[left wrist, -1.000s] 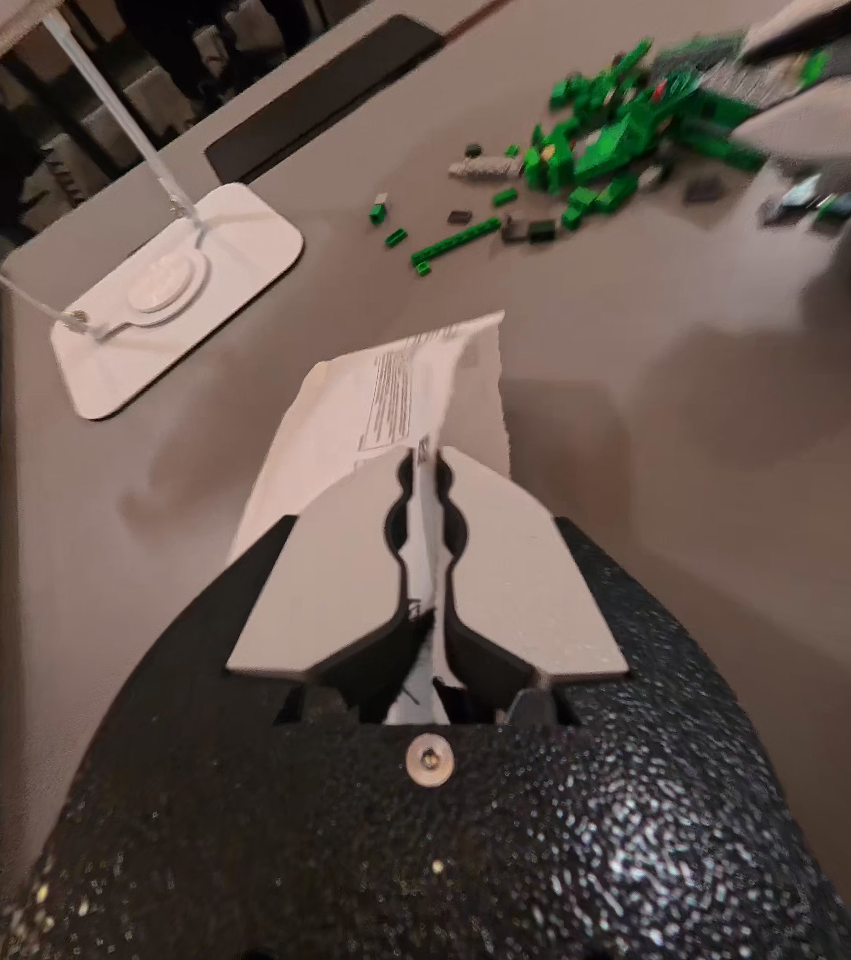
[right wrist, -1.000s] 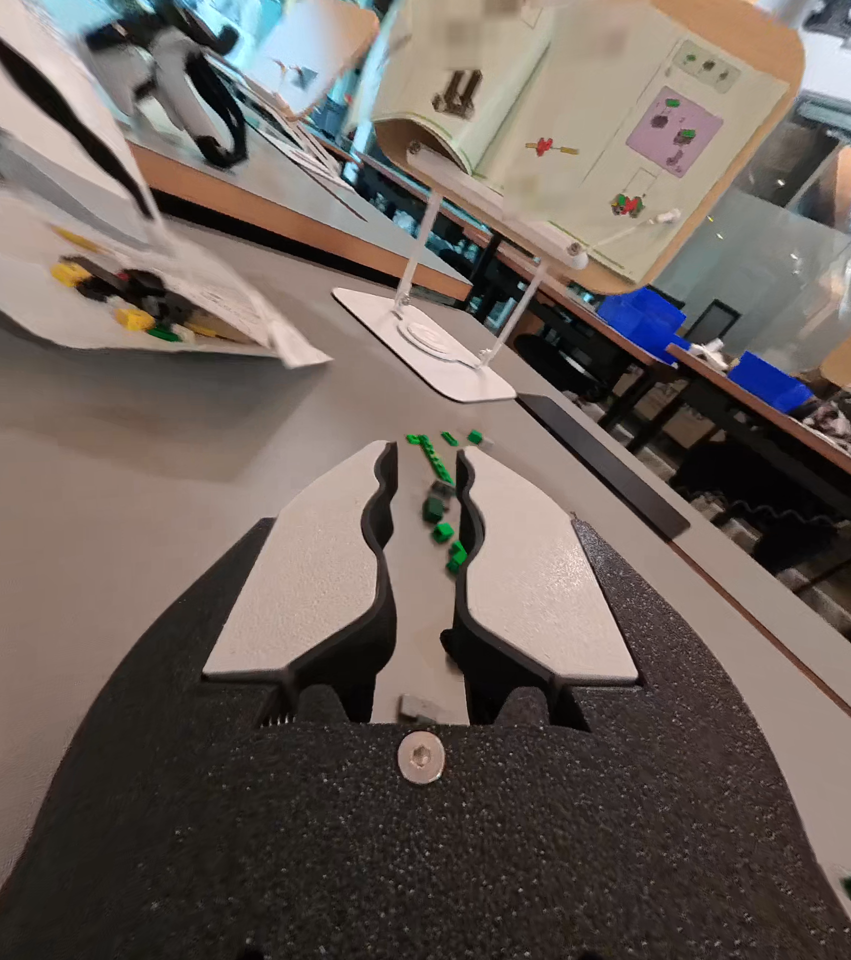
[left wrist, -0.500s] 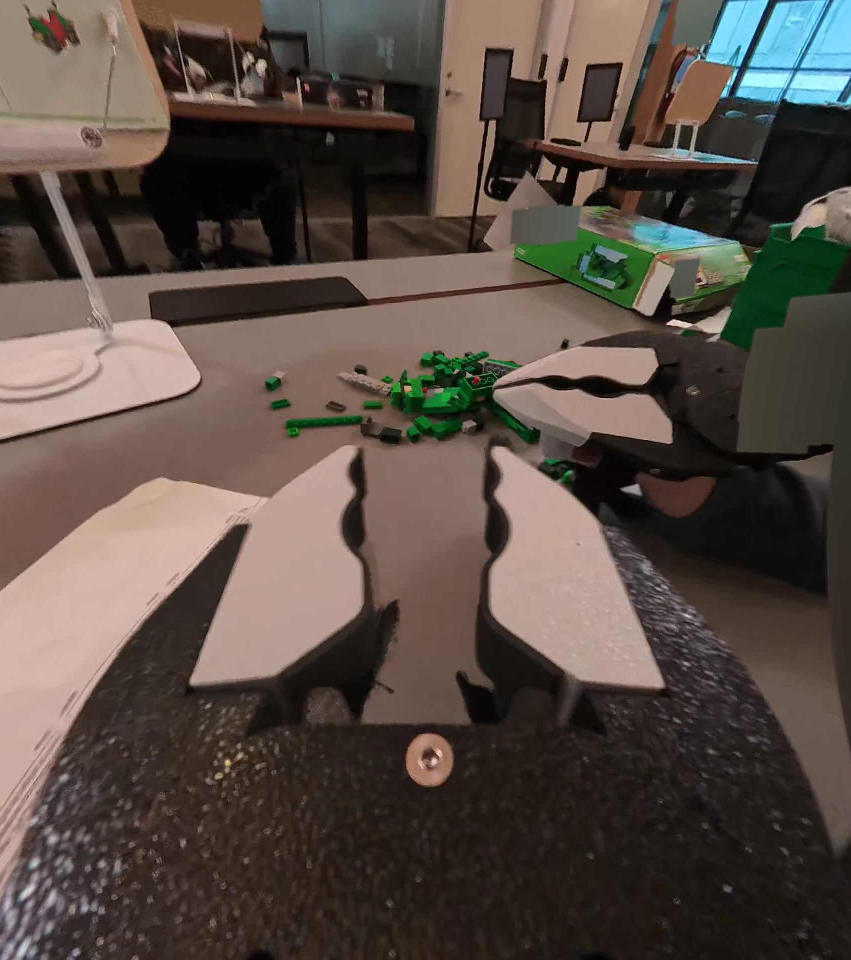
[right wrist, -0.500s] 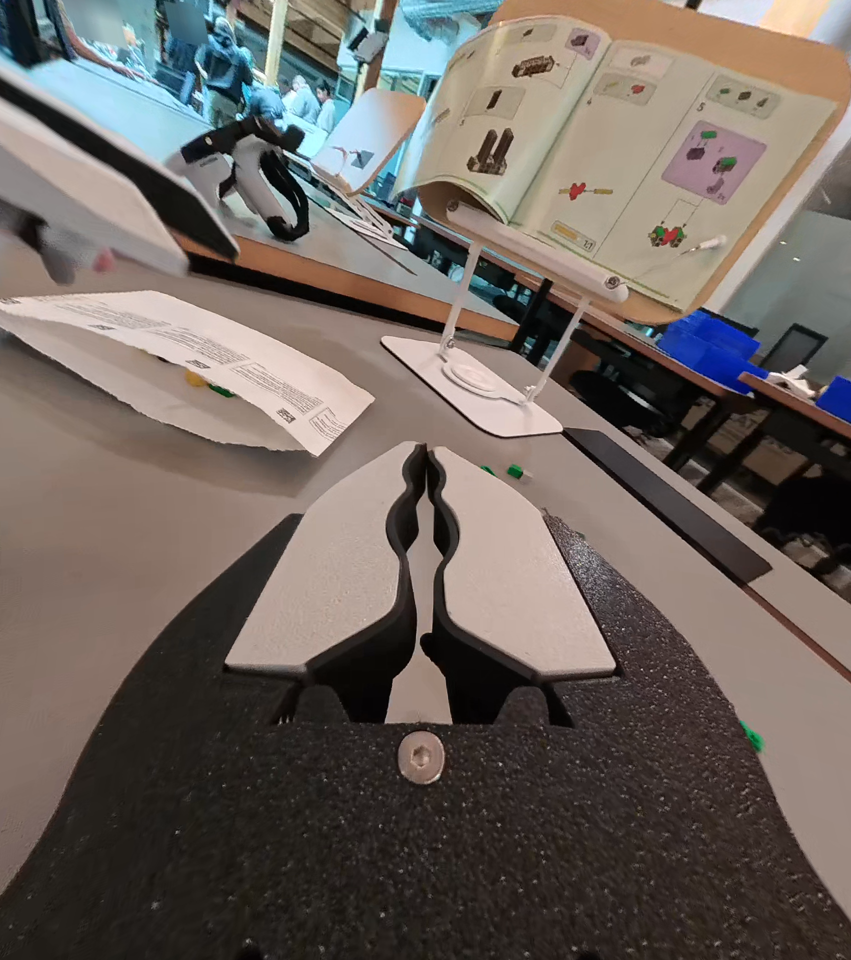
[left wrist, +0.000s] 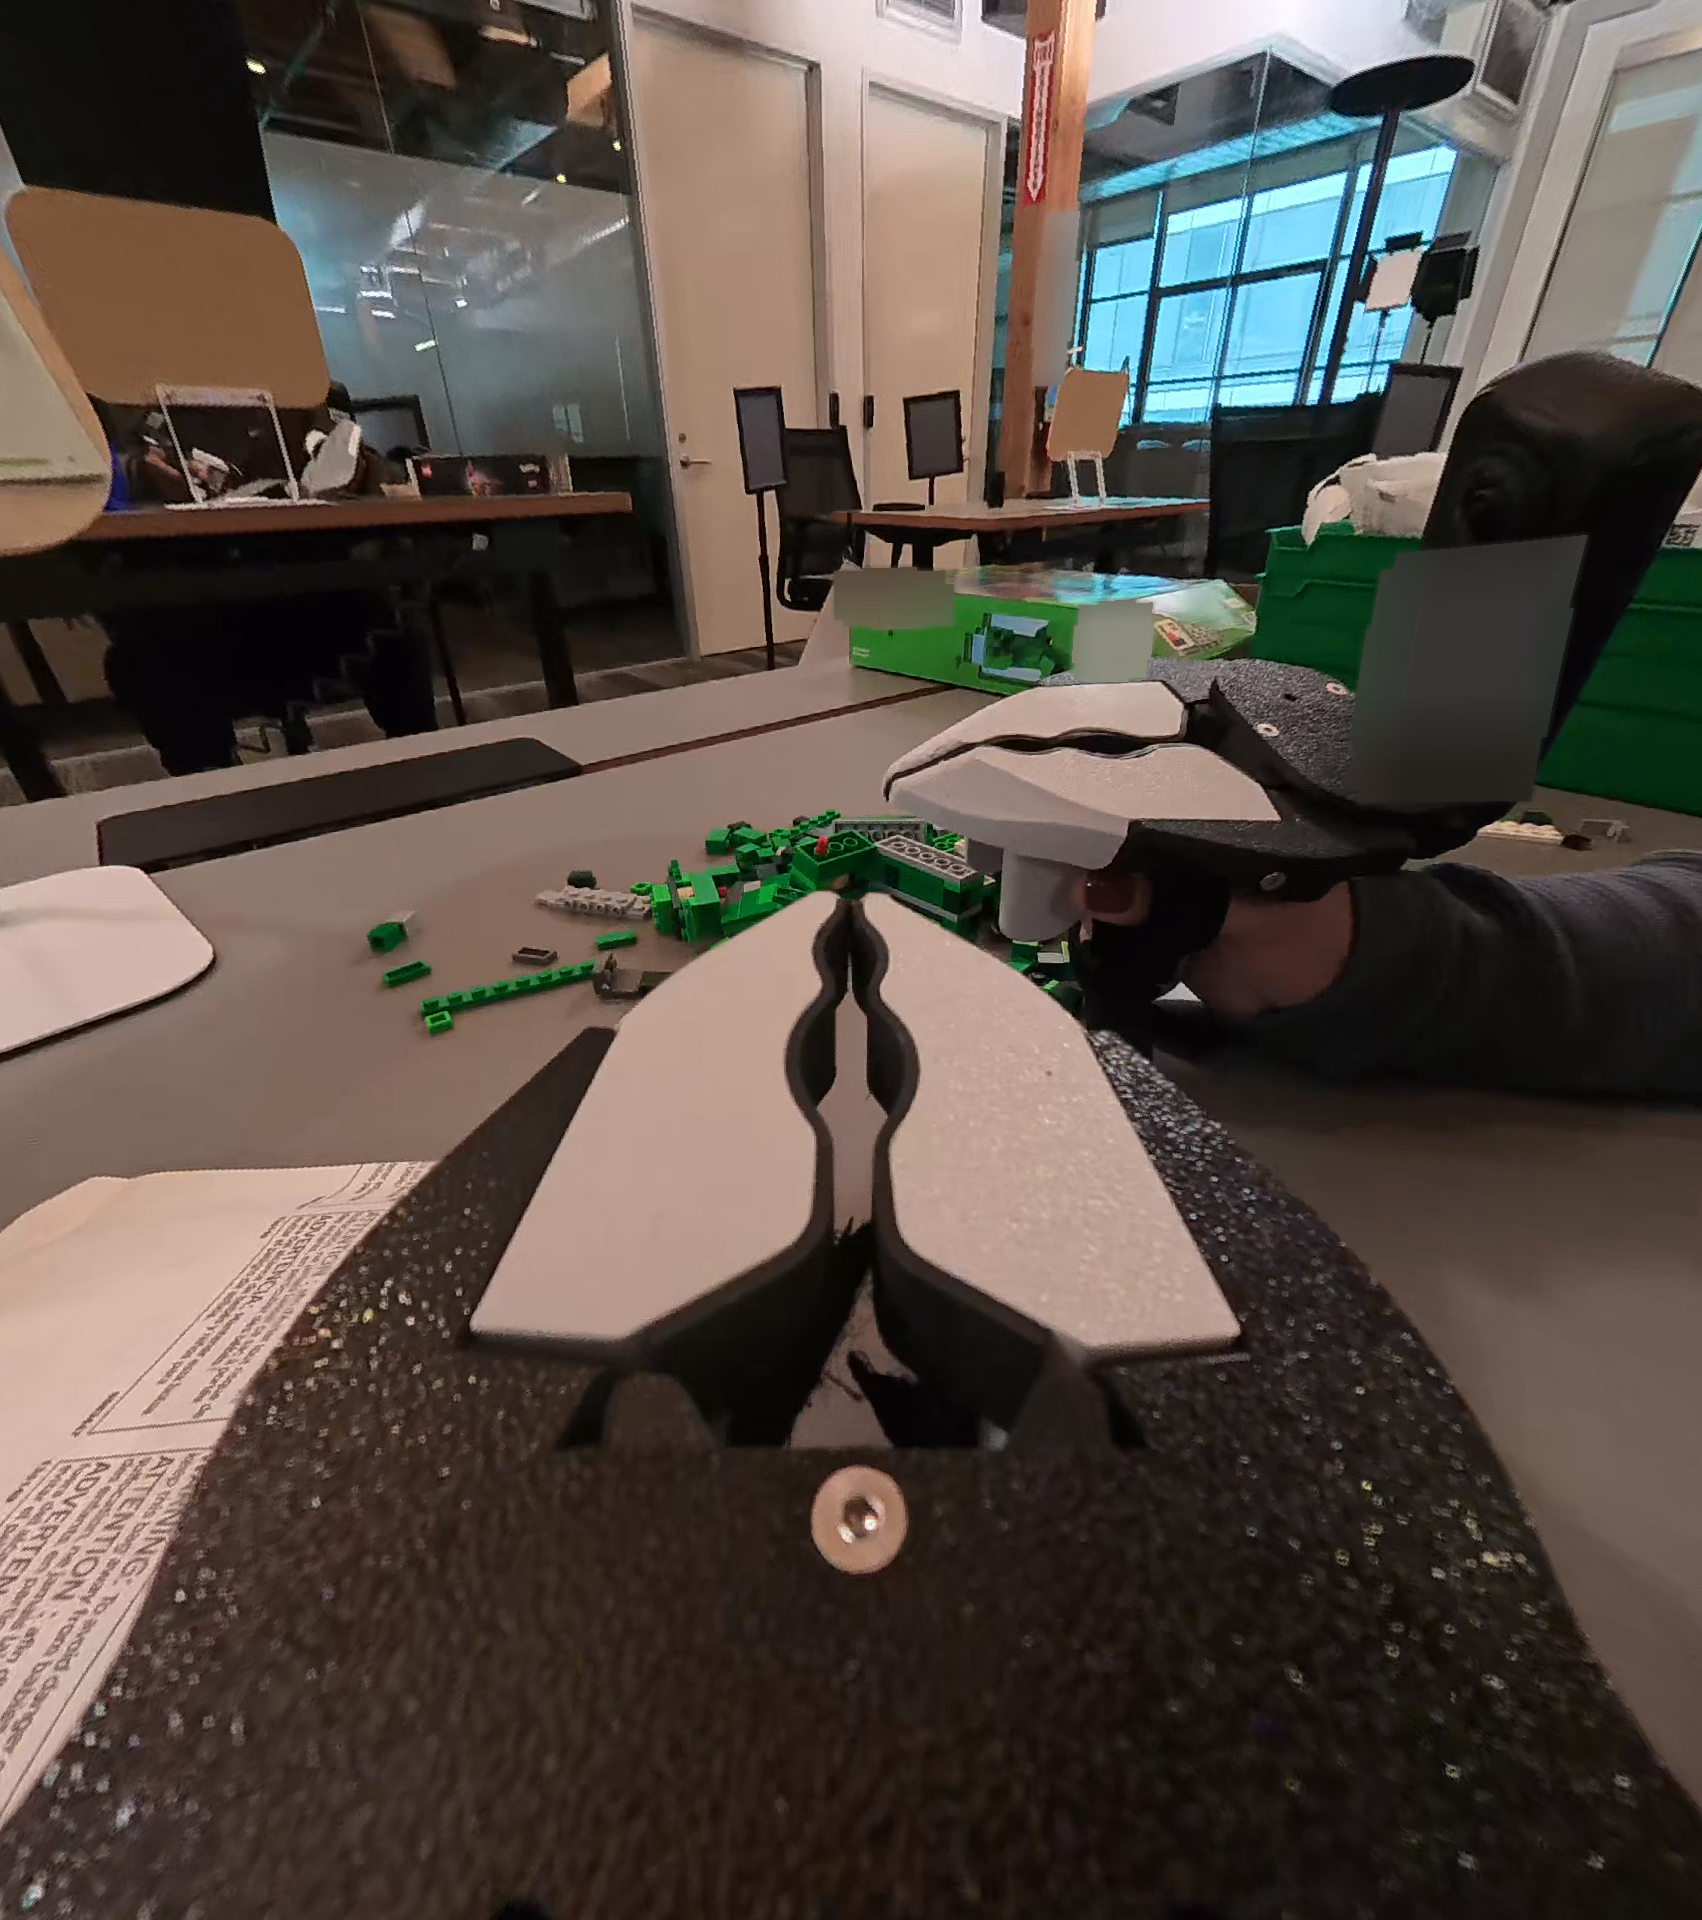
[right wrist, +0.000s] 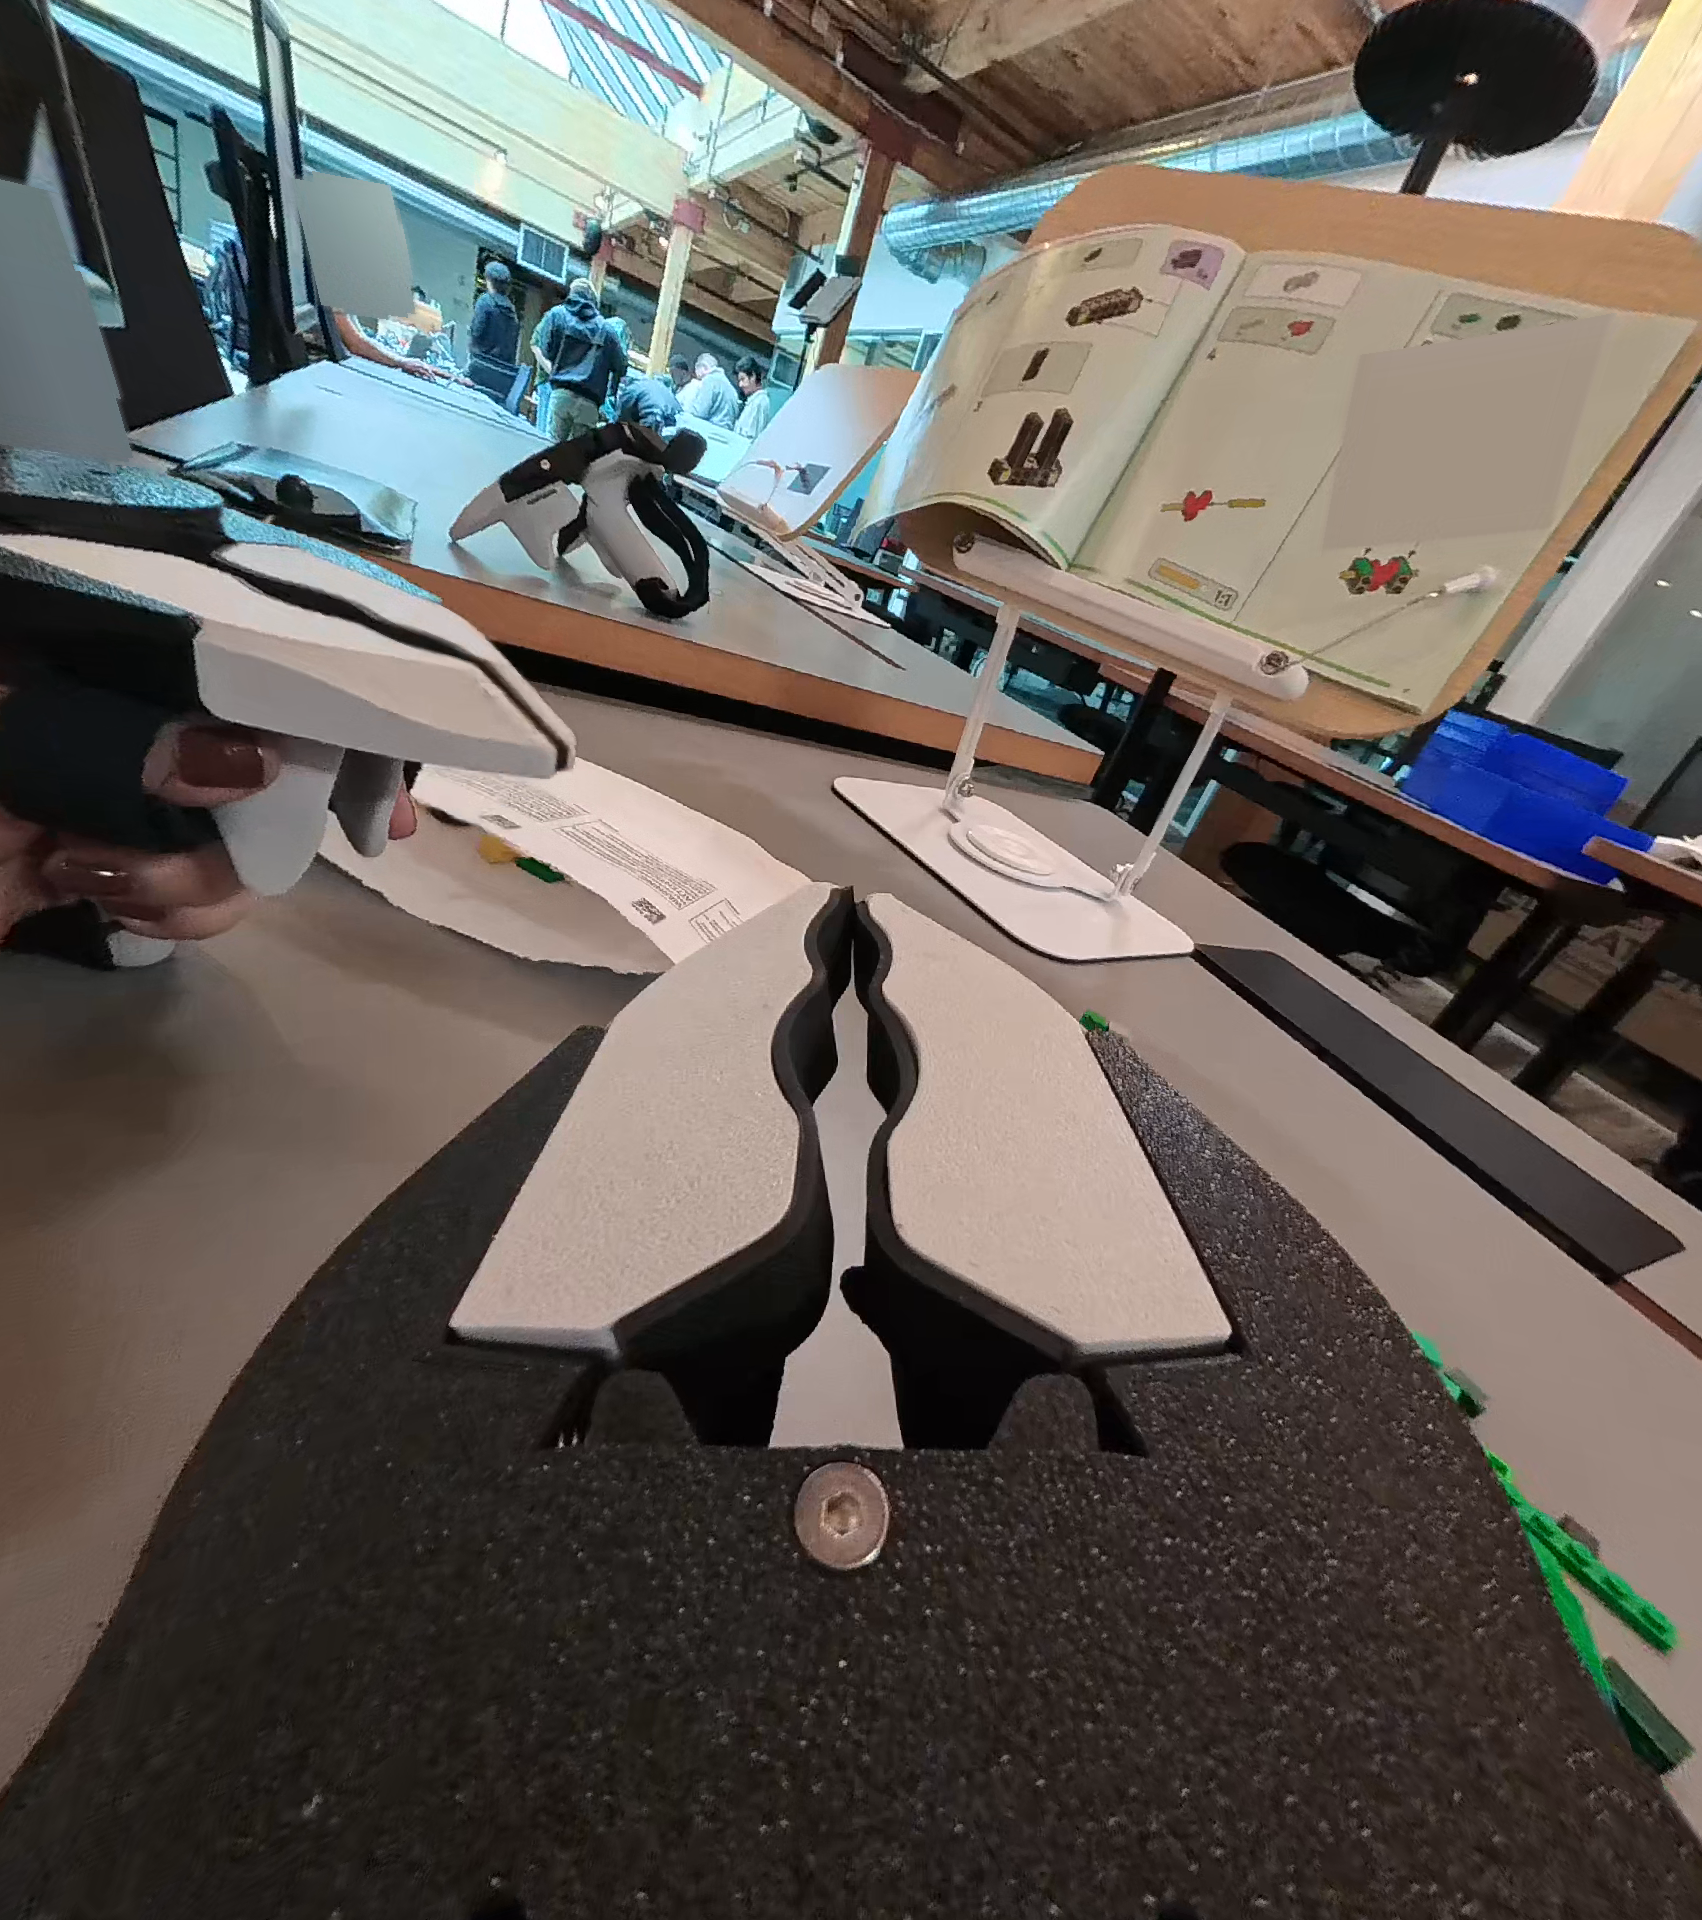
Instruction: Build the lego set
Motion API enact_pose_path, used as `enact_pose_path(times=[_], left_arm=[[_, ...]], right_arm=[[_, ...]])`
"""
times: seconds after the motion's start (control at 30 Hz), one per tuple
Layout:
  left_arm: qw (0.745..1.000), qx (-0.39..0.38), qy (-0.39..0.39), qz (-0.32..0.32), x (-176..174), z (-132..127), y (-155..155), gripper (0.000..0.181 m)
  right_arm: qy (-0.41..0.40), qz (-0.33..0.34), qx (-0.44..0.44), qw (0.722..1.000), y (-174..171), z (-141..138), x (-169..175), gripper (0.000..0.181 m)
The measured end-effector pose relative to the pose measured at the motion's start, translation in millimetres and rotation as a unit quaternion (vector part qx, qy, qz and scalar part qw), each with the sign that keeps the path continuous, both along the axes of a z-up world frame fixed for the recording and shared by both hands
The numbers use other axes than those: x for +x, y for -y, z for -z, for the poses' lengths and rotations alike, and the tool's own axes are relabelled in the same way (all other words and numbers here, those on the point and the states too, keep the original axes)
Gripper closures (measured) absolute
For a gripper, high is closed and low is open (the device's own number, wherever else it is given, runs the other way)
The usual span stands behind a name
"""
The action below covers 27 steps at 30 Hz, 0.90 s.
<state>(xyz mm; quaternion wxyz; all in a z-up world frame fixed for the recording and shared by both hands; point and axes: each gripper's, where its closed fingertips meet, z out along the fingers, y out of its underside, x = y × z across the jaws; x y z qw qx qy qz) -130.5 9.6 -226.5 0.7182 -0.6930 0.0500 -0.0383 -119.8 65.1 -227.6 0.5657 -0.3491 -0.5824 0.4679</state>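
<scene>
Grippers, left point(left wrist: 852, 914) and right point(right wrist: 849, 909), fingers together, empty; risk: loose bricks point(left wrist: 774, 883) scattering if nudged.

left wrist view: low over the table point(left wrist: 1449, 1299), close, facing the lego pile point(left wrist: 774, 883), book stand point(left wrist: 26, 966) to its left | right wrist view: low, facing the book stand point(right wrist: 1023, 873) | shared: stand, white paper bag point(right wrist: 618, 873), each other's gripper
</scene>
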Motion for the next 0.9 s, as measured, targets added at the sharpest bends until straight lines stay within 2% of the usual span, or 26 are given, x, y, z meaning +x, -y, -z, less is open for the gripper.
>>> enact_pose_path(times=[0.13, 0.23, 0.3, 0.37, 0.47, 0.57, 0.63, 0.77, 0.9], left_arm=[[1.000, 0.006, -0.011, -0.005, 1.1, -1.1, 1.6, 0.181], [1.000, -0.001, -0.010, -0.022, -2.5, -0.7, 3.9, 0.181], [0.999, -0.004, -0.006, -0.038, -8.4, -5.7, 8.4, 0.181], [0.998, 0.011, 0.001, -0.057, -19.8, -21.1, 11.6, 0.180], [0.993, 0.018, -0.010, -0.112, -54.9, -50.8, 7.4, 0.174], [0.989, 0.008, -0.018, -0.148, -92.0, -72.9, -1.0, 0.167], [0.985, 0.012, -0.022, -0.170, -110.6, -80.4, -2.2, 0.167], [0.980, 0.026, -0.027, -0.195, -128.4, -84.1, -5.6, 0.168], [0.976, 0.000, -0.071, -0.204, -142.7, -88.0, -23.4, 0.168]], right_arm=[[0.004, 0.004, 0.013, 1.000, 1.6, 1.8, -0.7, 0.181], [0.008, 0.100, 0.022, 0.995, -24.4, -5.4, -5.2, 0.181], [-0.003, 0.139, 0.026, 0.990, -38.6, -26.7, -19.9, 0.181], [-0.018, 0.151, 0.022, 0.988, -54.8, -54.9, -54.9, 0.181], [-0.032, 0.184, -0.047, 0.981, -107.2, -91.1, -126.1, 0.181], [-0.030, 0.179, -0.196, 0.964, -155.2, -108.2, -196.8, 0.164], [-0.036, 0.197, -0.243, 0.949, -178.2, -113.7, -231.7, 0.151], [-0.034, 0.246, -0.229, 0.941, -200.3, -120.5, -275.6, 0.135], [-0.030, 0.304, -0.221, 0.926, -219.1, -119.6, -287.5, 0.119]])
